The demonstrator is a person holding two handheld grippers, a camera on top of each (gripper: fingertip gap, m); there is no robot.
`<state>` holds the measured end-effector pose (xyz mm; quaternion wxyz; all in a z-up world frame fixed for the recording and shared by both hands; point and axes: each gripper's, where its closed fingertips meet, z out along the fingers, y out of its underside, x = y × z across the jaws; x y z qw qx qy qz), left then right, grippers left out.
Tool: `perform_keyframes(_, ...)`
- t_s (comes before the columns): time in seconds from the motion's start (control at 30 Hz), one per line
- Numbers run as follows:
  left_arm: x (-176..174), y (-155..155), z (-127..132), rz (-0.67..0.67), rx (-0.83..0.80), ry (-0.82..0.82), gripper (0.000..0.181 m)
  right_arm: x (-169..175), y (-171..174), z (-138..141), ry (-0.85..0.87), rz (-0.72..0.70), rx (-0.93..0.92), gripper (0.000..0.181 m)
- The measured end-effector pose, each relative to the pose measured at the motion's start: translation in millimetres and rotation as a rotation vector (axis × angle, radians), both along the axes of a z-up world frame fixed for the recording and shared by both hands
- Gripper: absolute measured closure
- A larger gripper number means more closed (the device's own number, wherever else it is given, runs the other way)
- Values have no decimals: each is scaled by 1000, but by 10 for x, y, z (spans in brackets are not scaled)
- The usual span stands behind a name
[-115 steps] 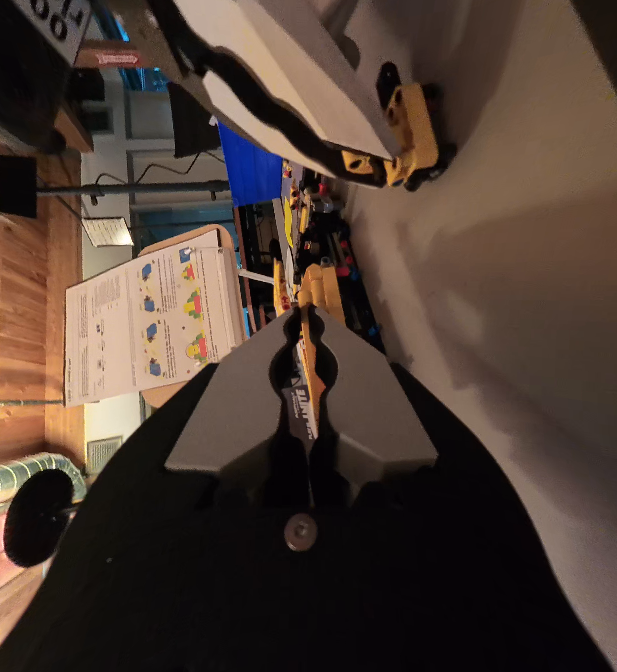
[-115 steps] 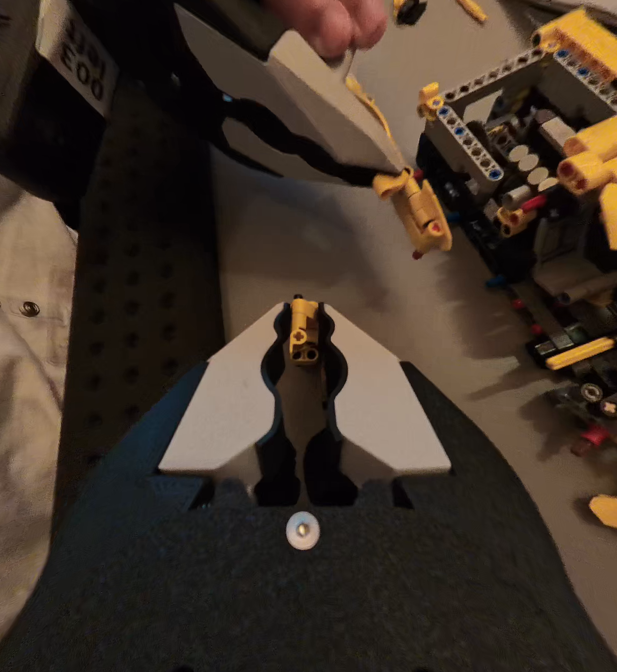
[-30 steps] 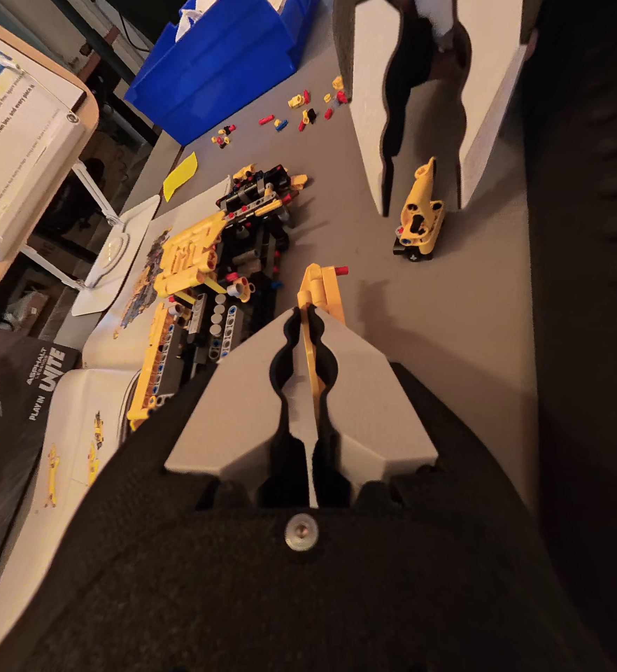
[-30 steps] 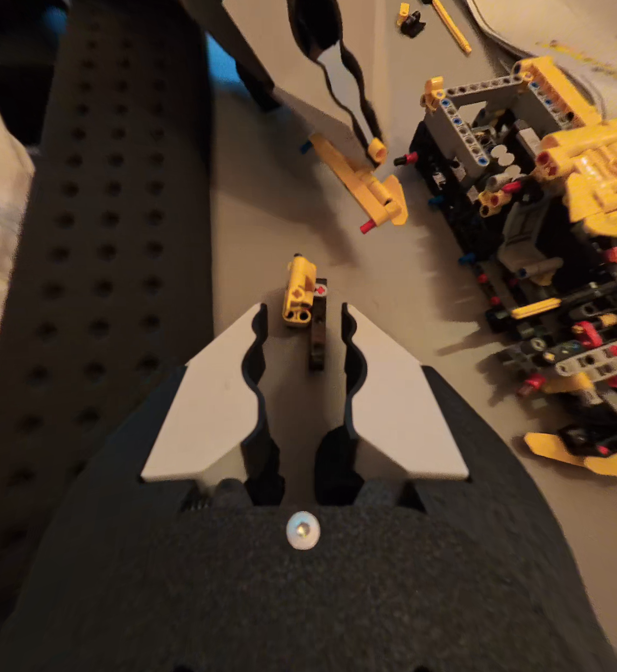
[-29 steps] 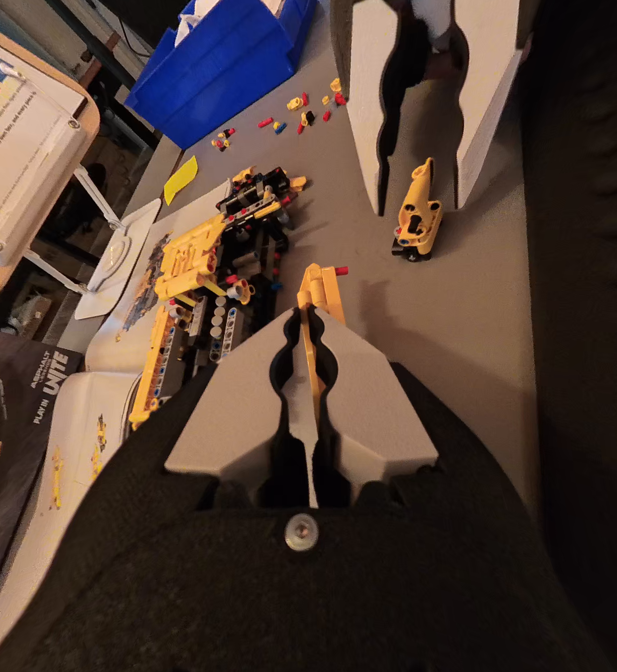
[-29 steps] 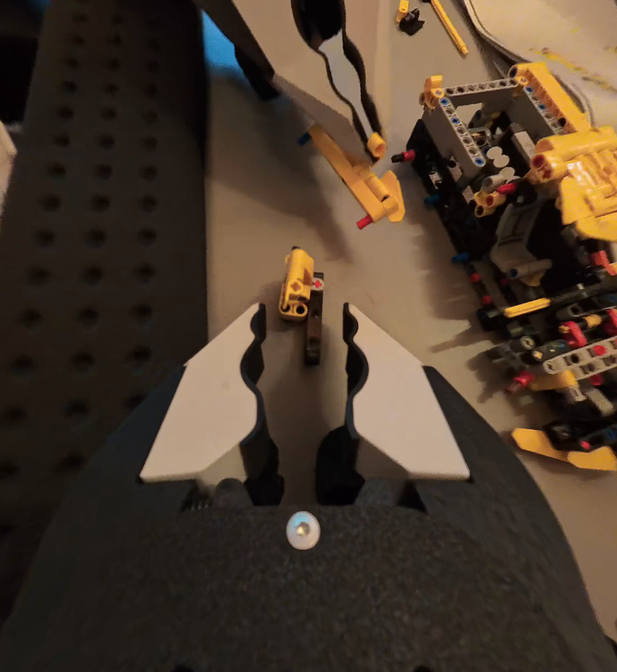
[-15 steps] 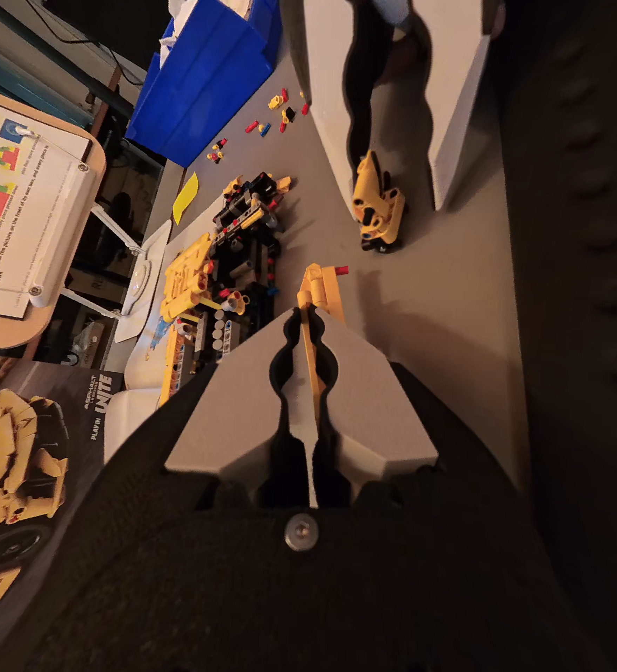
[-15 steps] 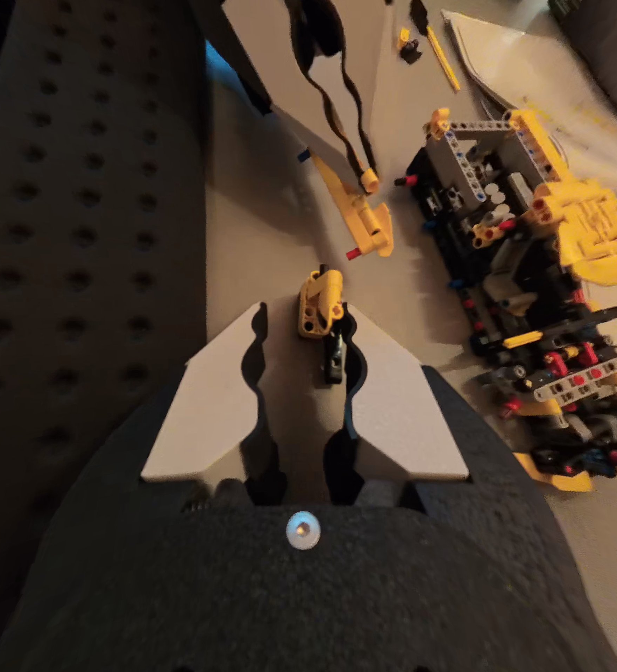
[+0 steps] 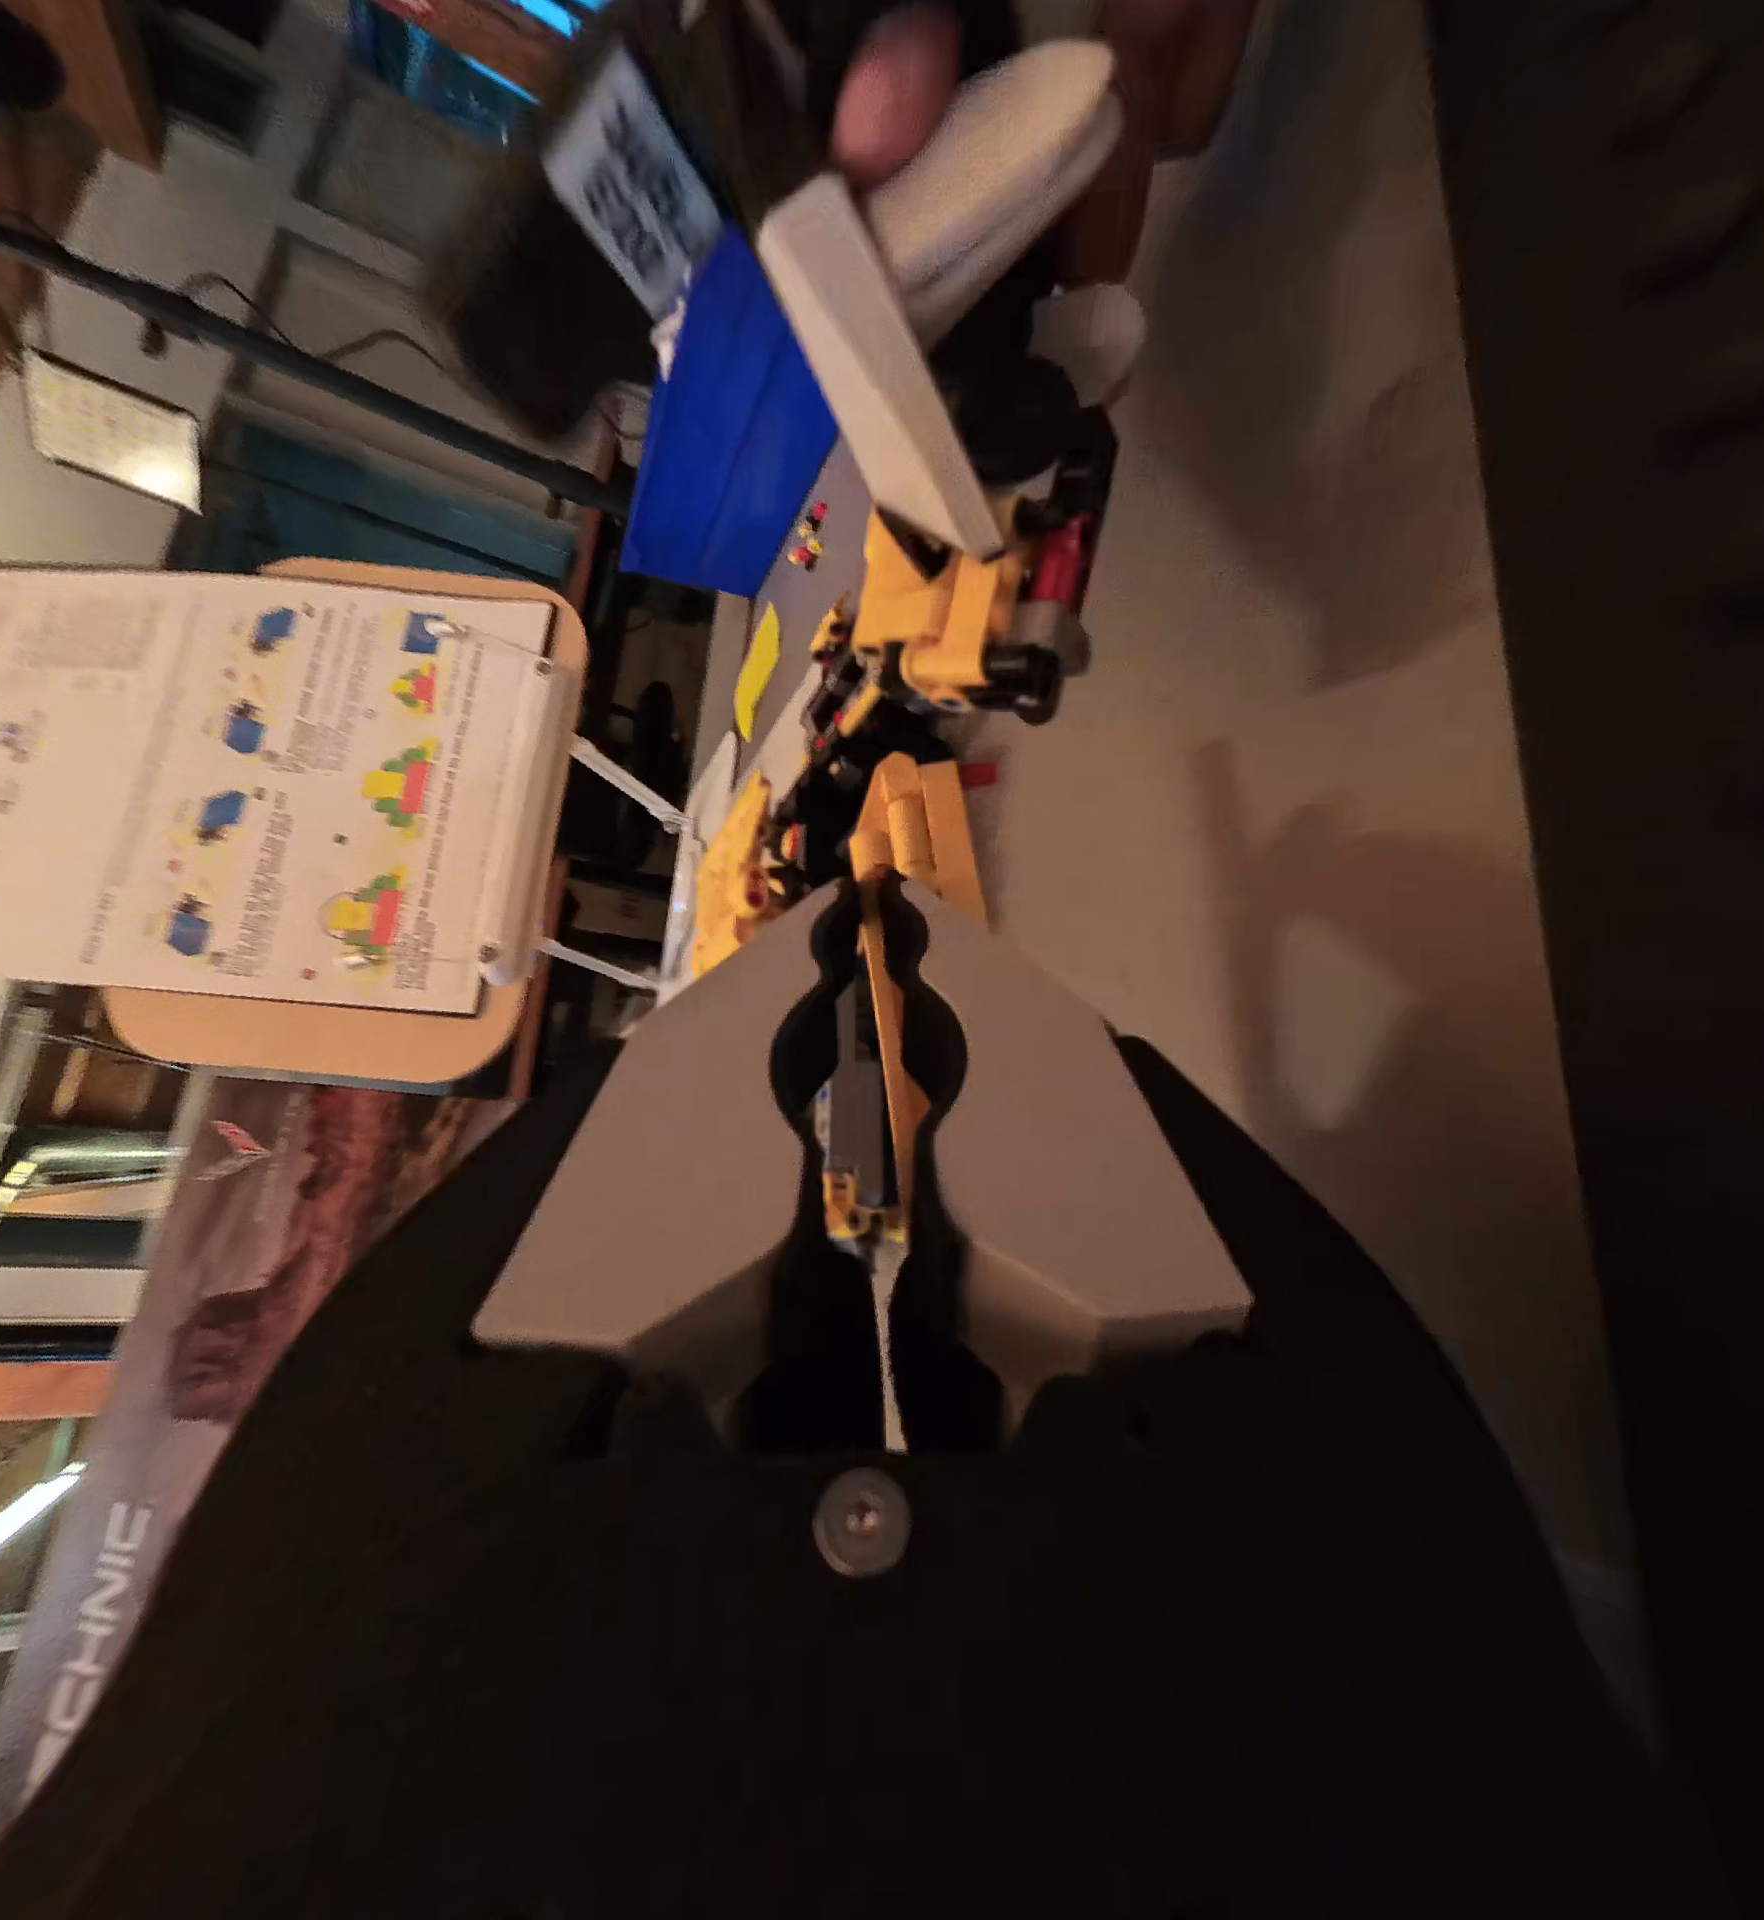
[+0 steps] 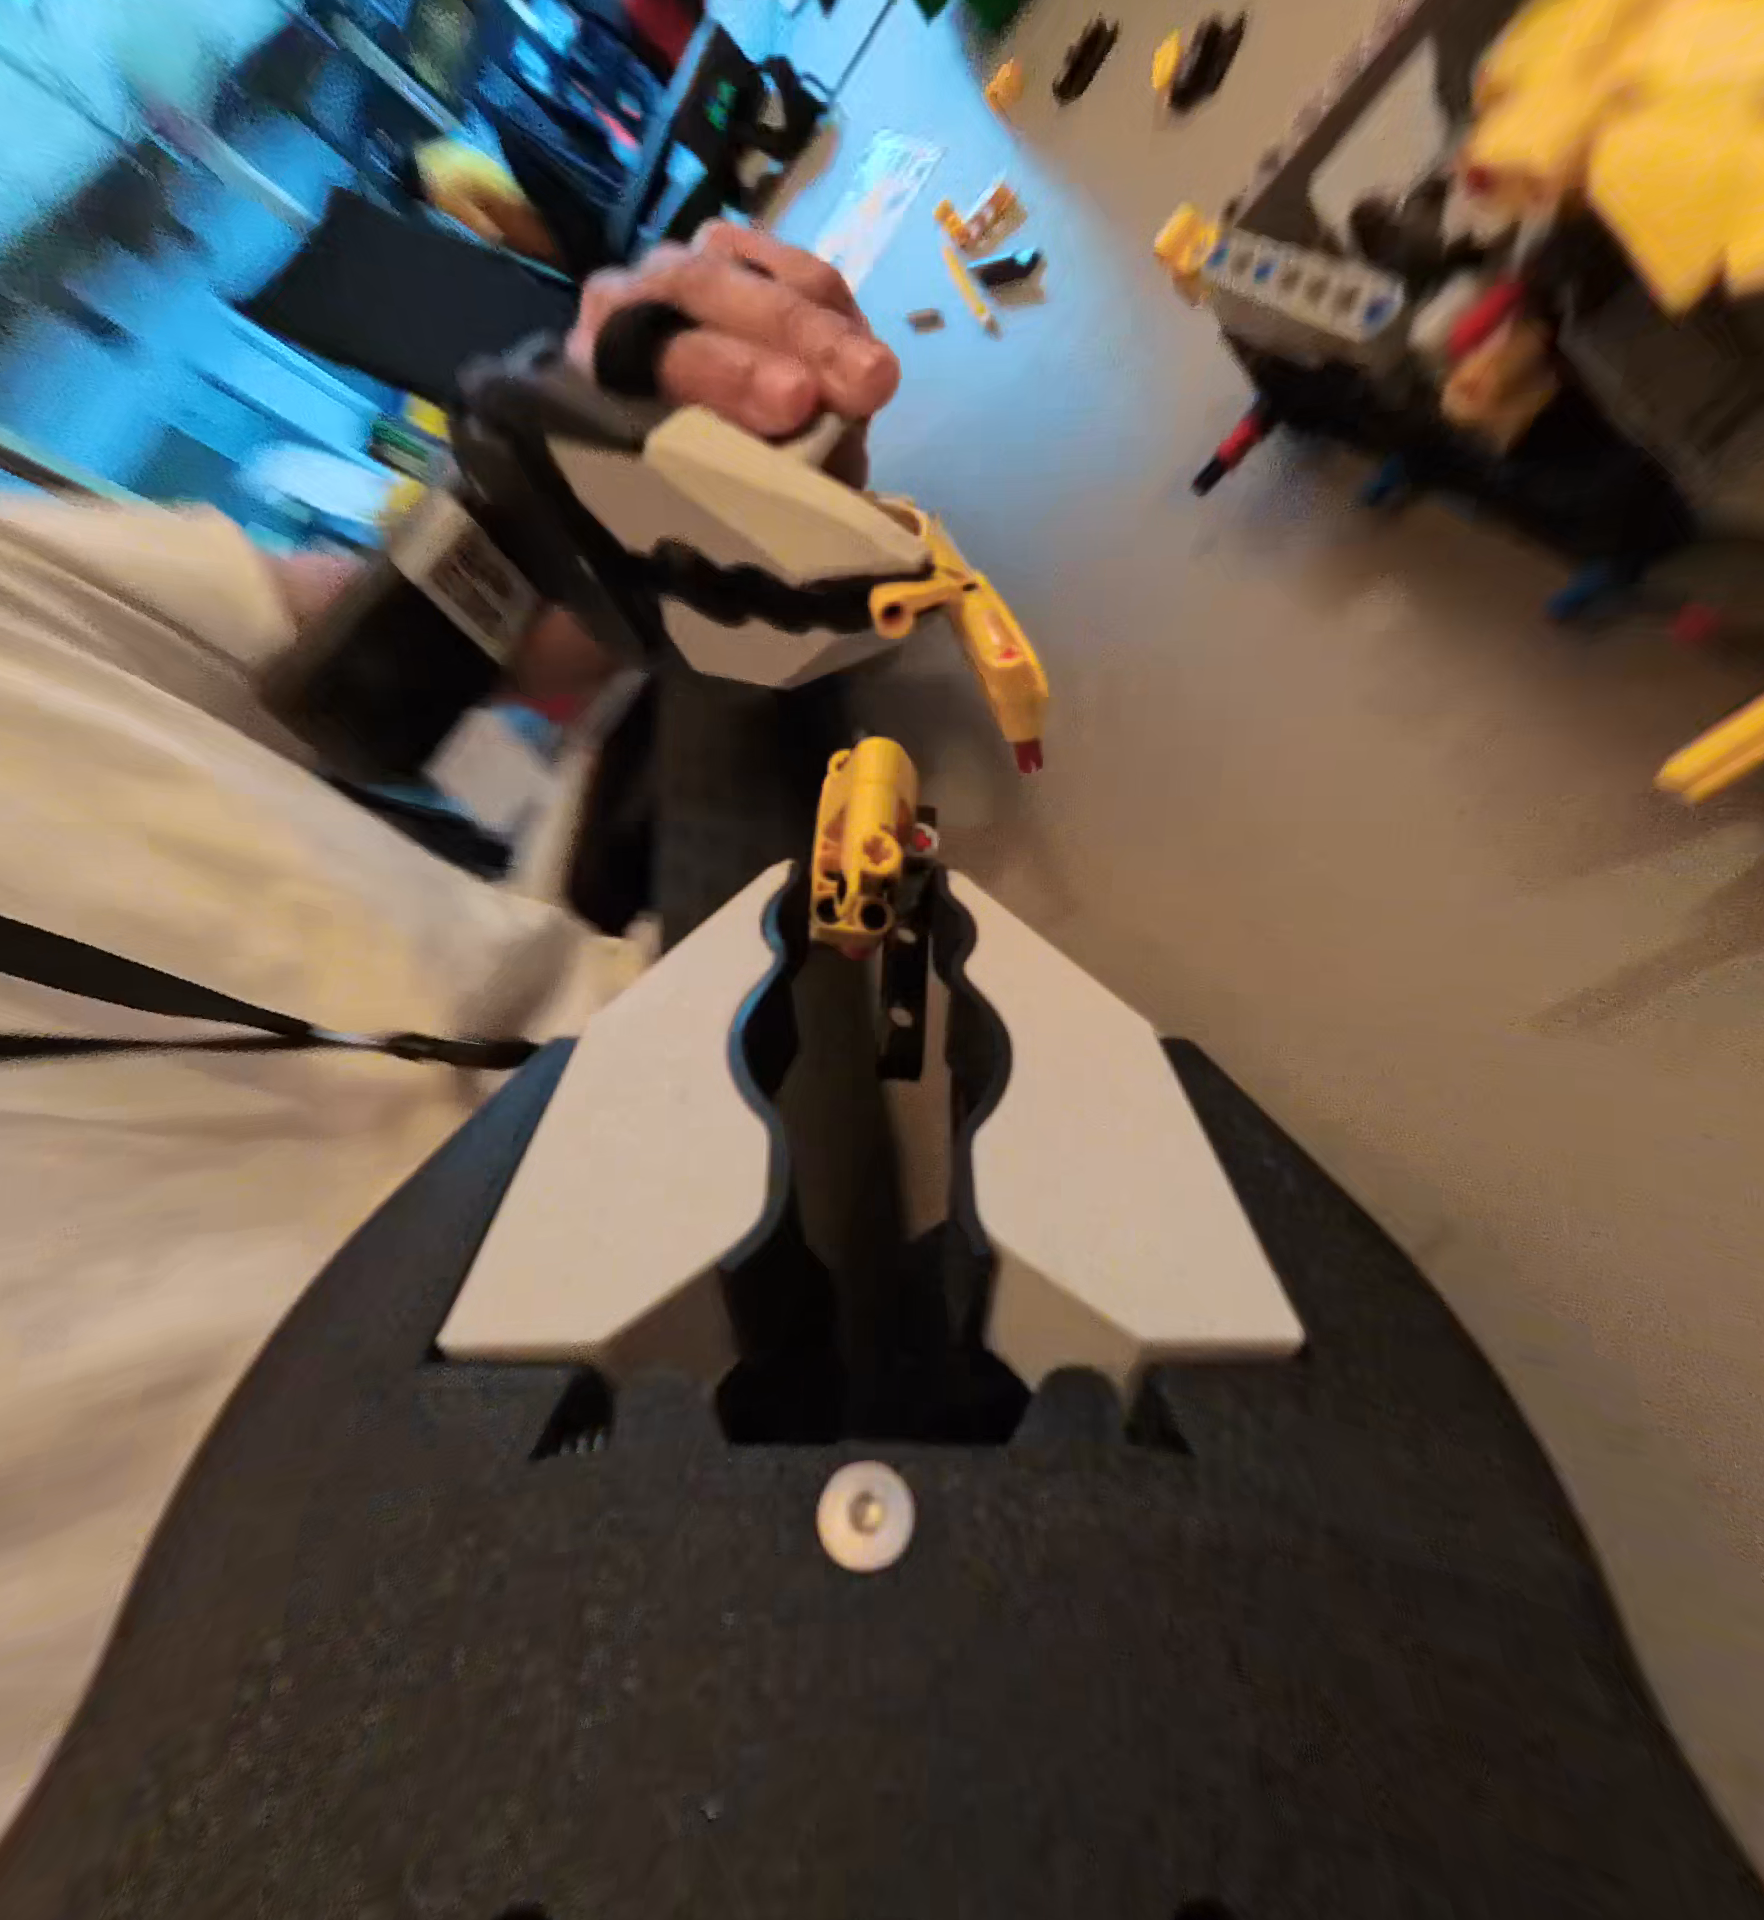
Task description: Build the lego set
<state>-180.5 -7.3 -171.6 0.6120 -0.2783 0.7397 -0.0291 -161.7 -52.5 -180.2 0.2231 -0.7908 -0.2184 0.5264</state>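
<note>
My left gripper [image 9: 873,896] is shut on a long yellow panel piece [image 9: 914,831] with a red pin at its tip. My right gripper [image 10: 862,894] is shut on a small yellow and black assembly [image 10: 862,847] and holds it off the grey table [image 10: 1377,935]. In the right wrist view the left gripper [image 10: 904,592] holds the yellow panel [image 10: 997,649] just above and beyond my assembly, close but apart. In the left wrist view the right gripper [image 9: 992,530] holds the small assembly [image 9: 961,623] just past the panel. The views are blurred.
The half-built yellow and black car [image 10: 1543,260] stands at the right, partly hidden in the left wrist view [image 9: 753,873]. A blue bin [image 9: 732,457], an instruction sheet on a stand [image 9: 234,790], loose pieces [image 10: 982,260], a yellow strip [image 10: 1751,727] and a person's white garment [image 10: 182,935] are around.
My right gripper has shut on the small yellow and black assembly and lifted it off the table. Both grippers have tilted up and drawn together. The left still holds the panel.
</note>
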Motion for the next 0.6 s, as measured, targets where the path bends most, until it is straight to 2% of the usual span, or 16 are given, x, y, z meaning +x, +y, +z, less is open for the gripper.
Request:
perform_keyframes(0.07, 18, -72, 21, -19, 56, -10, 178, -37, -63, 35, 103, 44, -205, 159)
perform_keyframes(0.13, 32, -115, -61, -31, 107, 29, 178, -51, -75, -37, 90, 59, -271, 159)
perform_keyframes(0.2, 31, -94, -155, -25, 143, 75, 178, 7, -32, -227, -83, 58, -161, 159)
perform_keyframes(0.3, 18, -62, -238, -18, 91, 112, 178, 68, 30, -358, -266, 80, 8, 159)
perform_keyframes(0.33, 17, -53, -251, -16, 69, 117, 178, 63, 22, -362, -291, 103, 50, 159)
perform_keyframes(0.47, 23, -60, -328, -25, 37, 147, 178, 58, 50, -396, -235, 93, -86, 159)
perform_keyframes(0.6, 22, -45, -333, -18, 26, 148, 178, 169, 174, -439, -290, 60, 0, 158)
